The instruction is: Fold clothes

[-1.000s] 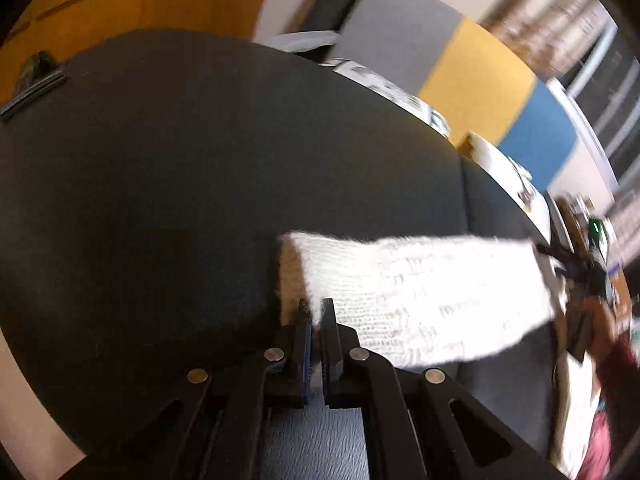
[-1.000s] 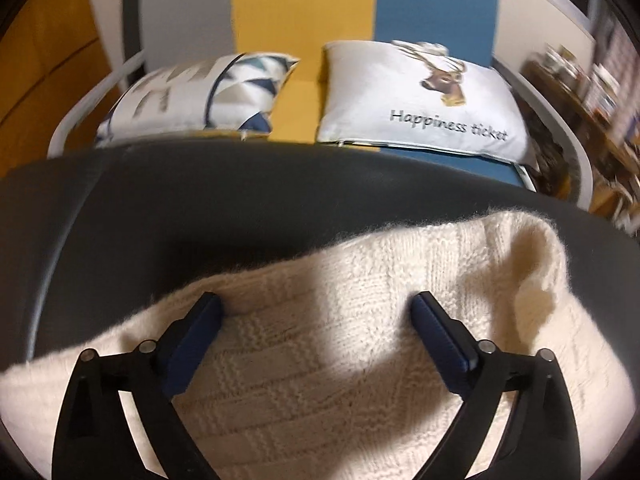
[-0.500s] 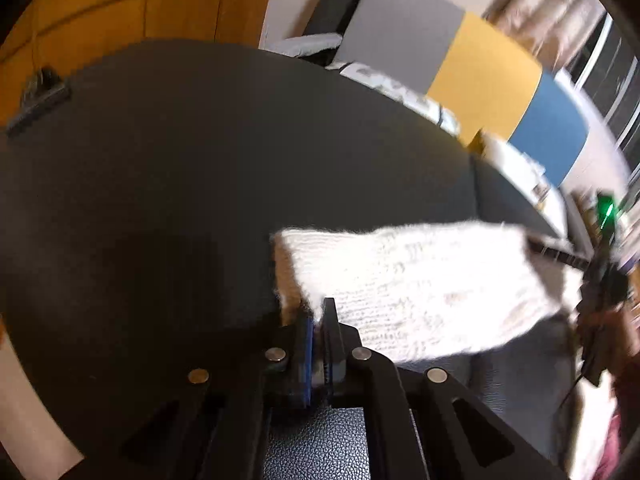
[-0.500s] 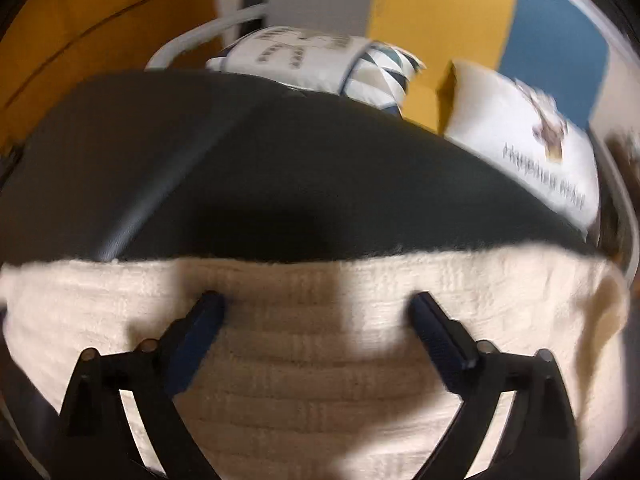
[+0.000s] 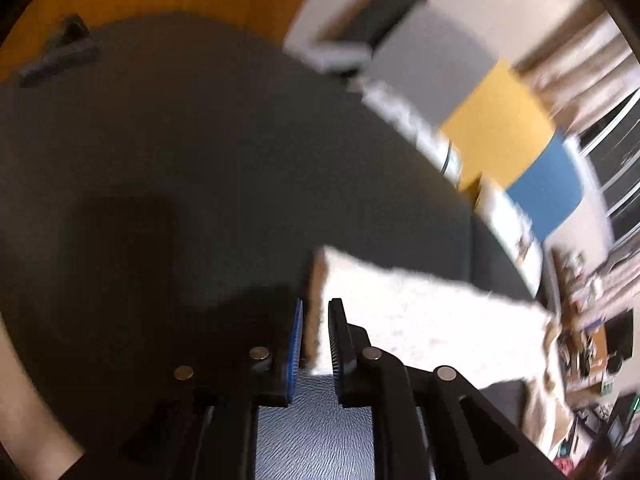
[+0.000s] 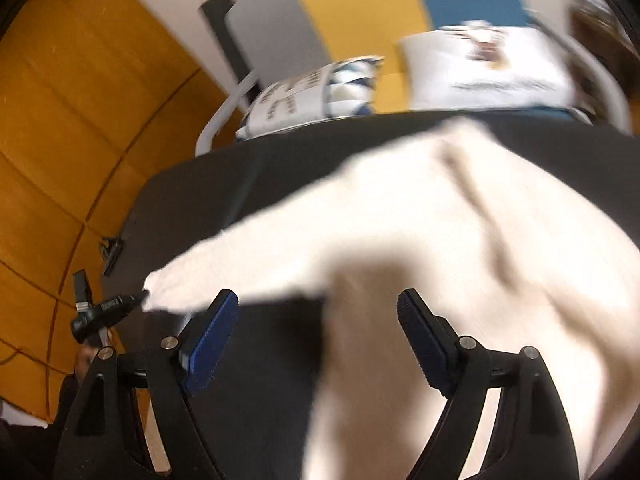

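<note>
A cream knit sweater point(image 6: 460, 260) lies on the black leather table point(image 6: 260, 360). One sleeve point(image 5: 420, 320) stretches out from it to my left gripper point(image 5: 316, 336). That gripper's jaws are opening: a narrow gap shows, with the sleeve's end loose between the pads. The right wrist view shows the left gripper point(image 6: 132, 302) at the sleeve's tip. My right gripper point(image 6: 318, 320) hovers over the sweater's edge where the sleeve joins. Its jaws are wide apart and closing, with cloth below them but nothing pressed. Both views are blurred.
Behind the table stands a sofa point(image 6: 340, 8) with grey, yellow and blue panels and two printed pillows point(image 6: 480, 68). A small black clip point(image 5: 60, 56) lies at the table's far left edge by the orange wall. A cluttered desk point(image 5: 592, 340) is at the right.
The left jaws have parted from fully shut to a narrow gap. The right gripper has swung left and lifted off the sweater's body, and its jaws have narrowed slightly.
</note>
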### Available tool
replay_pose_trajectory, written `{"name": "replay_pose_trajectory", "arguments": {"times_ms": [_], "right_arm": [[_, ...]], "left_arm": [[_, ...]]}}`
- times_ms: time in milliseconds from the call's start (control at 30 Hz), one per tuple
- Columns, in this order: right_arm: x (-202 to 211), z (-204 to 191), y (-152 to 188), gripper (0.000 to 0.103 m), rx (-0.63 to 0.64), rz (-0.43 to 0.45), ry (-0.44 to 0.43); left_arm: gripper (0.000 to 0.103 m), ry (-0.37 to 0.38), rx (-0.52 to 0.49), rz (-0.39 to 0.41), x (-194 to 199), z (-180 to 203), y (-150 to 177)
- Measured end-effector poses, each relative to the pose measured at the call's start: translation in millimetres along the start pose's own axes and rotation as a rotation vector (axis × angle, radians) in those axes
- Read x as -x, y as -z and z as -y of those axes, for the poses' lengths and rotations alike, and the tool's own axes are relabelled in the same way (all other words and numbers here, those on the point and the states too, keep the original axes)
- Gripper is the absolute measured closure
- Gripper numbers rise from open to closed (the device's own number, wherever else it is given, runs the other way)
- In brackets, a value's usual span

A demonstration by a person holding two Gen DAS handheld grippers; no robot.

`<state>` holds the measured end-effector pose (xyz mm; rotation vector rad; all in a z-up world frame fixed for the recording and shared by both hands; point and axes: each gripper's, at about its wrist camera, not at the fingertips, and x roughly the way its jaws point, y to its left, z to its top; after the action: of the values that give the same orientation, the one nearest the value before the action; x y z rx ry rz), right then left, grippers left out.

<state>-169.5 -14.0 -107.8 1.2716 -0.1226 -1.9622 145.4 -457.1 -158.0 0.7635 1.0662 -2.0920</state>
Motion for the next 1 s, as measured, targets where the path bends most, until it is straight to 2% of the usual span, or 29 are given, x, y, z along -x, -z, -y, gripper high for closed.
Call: {"name": "replay_pose_trajectory", "arguments": {"times_ms": [33, 67, 167, 267, 300, 333, 367, 467, 600, 800, 933, 1000], "right_arm": [[18.0, 11.0, 17.7, 0.018, -0.025, 0.015, 0.014], [34.0, 19.0, 35.8, 0.018, -0.057, 0.029, 0.022], [83.3, 39.3, 99.3, 0.018, -0.143, 0.064, 0.011], [102.3, 48.6, 145.7, 0.018, -0.185, 0.078, 0.022], [105.3, 52.2, 157.2, 0.018, -0.205, 0.083, 0.027], [108.7, 56.4, 166.1, 0.018, -0.228, 0.097, 0.025], [112.5, 61.1, 172.8, 0.018, -0.253, 0.12, 0.017], [124.7, 74.6, 192.5, 0.018, -0.318, 0.174, 0.003], [131.1, 88.3, 210.8, 0.018, -0.366, 0.224, -0.022], [138.0, 102.1, 228.6, 0.018, -0.392, 0.257, -0.033], [144.6, 103.1, 227.9, 0.018, -0.384, 0.286, -0.025], [146.8, 103.0, 227.7, 0.018, -0.386, 0.293, -0.012]], "left_arm": [[0.091, 0.036, -0.02, 0.015, 12.4, 5.3, 4.1], [0.091, 0.089, -0.061, -0.009, 18.2, 19.9, 14.4], [0.091, 0.263, -0.213, -0.151, 18.4, 78.7, 53.8], [0.091, 0.452, -0.299, -0.423, -9.6, 149.5, 116.4], [0.091, 0.494, -0.322, -0.52, -21.2, 174.5, 138.4], [0.091, 0.519, -0.339, -0.623, -35.3, 199.7, 162.1], [0.091, 0.529, -0.349, -0.687, -43.0, 217.6, 182.7], [0.091, 0.523, -0.361, -0.795, -53.4, 255.1, 233.2], [0.088, 0.494, -0.337, -0.857, -70.1, 283.2, 259.4], [0.086, 0.47, -0.279, -0.864, -76.5, 293.4, 268.9], [0.081, 0.488, -0.182, -0.908, -86.4, 287.6, 272.6], [0.089, 0.491, -0.172, -0.893, -89.0, 293.5, 276.8]]}}
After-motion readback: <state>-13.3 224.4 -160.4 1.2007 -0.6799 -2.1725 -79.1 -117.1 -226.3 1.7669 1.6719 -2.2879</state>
